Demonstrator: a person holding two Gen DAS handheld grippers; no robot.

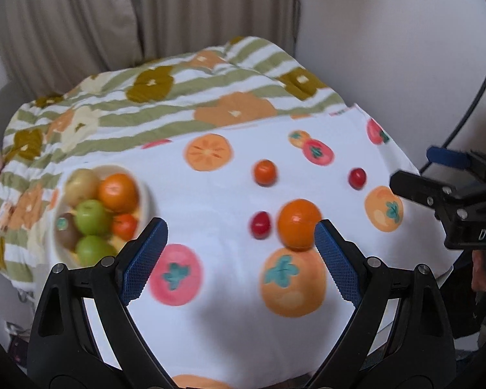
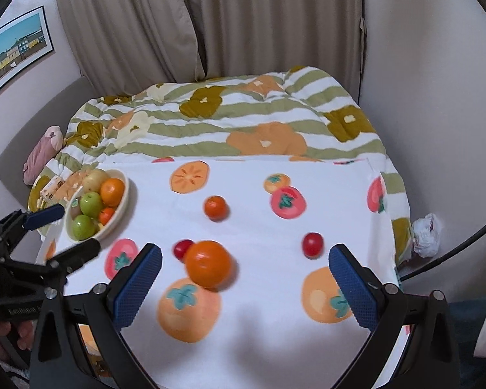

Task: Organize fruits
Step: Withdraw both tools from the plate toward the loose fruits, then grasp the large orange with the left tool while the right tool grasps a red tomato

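Observation:
A cream bowl at the left holds several fruits: an orange, green apples, a kiwi, a yellow fruit; it also shows in the right wrist view. On the white fruit-print cloth lie a large orange, a small orange and two red cherry tomatoes. My left gripper is open and empty, its right fingertip just beside the large orange. My right gripper is open and empty, above the cloth near the large orange.
A striped flower-print quilt lies behind the cloth, with curtains and wall beyond. A pink soft toy lies at the left. A white plastic bag lies off the right edge. The right gripper shows at the left wrist view's right side.

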